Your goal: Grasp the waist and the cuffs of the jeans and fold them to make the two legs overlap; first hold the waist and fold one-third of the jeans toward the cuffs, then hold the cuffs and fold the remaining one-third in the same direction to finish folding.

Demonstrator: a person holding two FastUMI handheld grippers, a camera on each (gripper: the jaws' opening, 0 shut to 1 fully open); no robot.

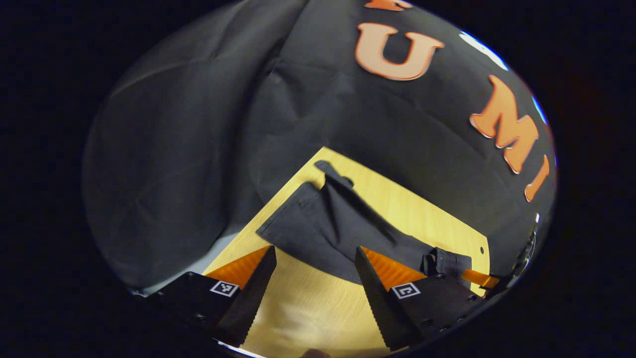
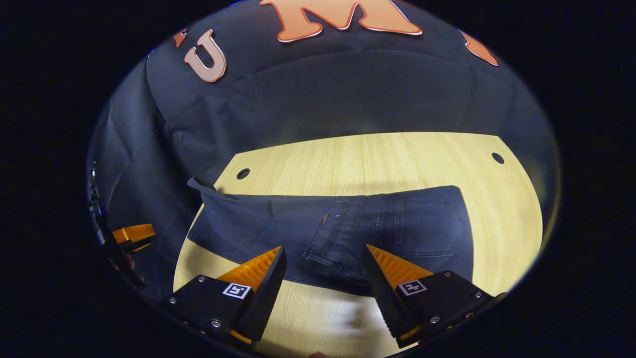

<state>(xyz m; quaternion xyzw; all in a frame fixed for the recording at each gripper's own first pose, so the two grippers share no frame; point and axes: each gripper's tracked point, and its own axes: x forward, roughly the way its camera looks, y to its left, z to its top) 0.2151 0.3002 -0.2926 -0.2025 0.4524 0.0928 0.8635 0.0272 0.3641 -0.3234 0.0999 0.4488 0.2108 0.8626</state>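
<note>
Dark jeans lie flat on the wooden table, legs running toward the far corner, one leg partly over the other. My left gripper is open just short of the jeans' near edge, nothing between its fingers. In the right gripper view the jeans stretch sideways, back pocket at the right, leg ends at the left by the table's edge. My right gripper stands open before the curved seat edge, apart from the cloth. The other gripper shows at the far left.
The table has two small holes near its back corners. The booth's black cloth wall closes in behind and beside the table. Bare wood lies between the jeans and both grippers, and to the right of the waist.
</note>
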